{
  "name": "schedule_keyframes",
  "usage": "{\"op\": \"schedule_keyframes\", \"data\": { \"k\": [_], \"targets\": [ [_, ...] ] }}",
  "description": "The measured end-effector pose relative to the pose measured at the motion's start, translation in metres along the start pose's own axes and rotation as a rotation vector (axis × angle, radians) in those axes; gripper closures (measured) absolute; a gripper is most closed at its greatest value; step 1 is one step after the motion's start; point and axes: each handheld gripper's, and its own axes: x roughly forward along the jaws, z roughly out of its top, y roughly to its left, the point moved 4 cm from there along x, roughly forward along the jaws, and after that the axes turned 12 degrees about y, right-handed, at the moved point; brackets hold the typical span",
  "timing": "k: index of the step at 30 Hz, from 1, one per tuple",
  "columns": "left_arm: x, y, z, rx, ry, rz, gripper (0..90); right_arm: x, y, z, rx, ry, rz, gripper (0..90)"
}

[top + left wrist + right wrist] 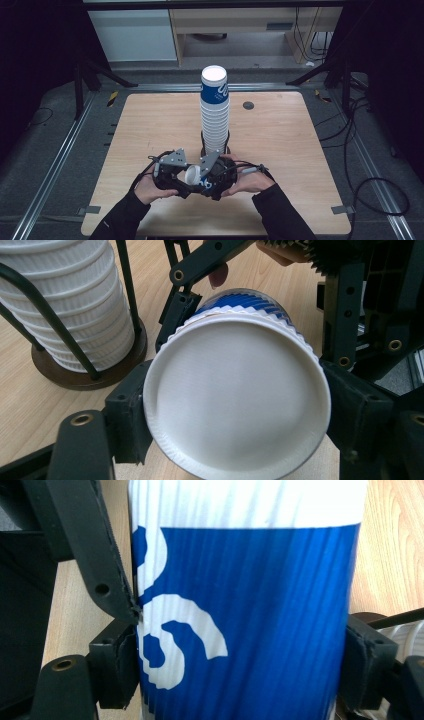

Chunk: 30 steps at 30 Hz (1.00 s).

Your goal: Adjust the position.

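right gripper (240, 665) clamps a ribbed blue-and-white paper cup (240, 605); left gripper (235, 410) pads seem pressed on its round white base, over the pale wood-grain worktop (150, 125).

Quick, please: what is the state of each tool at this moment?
Left tool: closed on the bottom end of the paper cup.
Right tool: closed on the same cup's blue side.

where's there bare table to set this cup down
Bare wood lies left and right of the cup stack out to the table edges, and behind it near the round grommet. It is crowded at the front middle, where both grippers hold the cup beside the stack's stand.
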Motion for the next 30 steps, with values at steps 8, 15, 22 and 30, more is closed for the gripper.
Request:
{"op": "schedule_keyframes", "data": {
  "k": [8, 15, 22, 30],
  "targets": [
    [-0.001, 0.0, 0.0, -0.004, -0.005, -0.004, 25.4, 0.001, 0.0, 0.001, -0.002, 0.011, -0.001, 20.4],
    [-0.003, 0.0, 0.0, -0.013, -0.012, -0.009, 25.5, 0.0, 0.0, 0.002, 0.007, 0.004, 0.004, 19.0],
    [-0.006, 0.001, 0.0, -0.009, -0.019, 0.005, 25.8, -0.002, 0.0, 0.002, 0.018, -0.006, 0.017, 10.9],
    [-0.007, 0.005, -0.004, -0.014, -0.013, 0.025, 25.8, -0.013, -0.005, -0.001, 0.047, -0.043, -0.008, 8.1]
  ]
}}
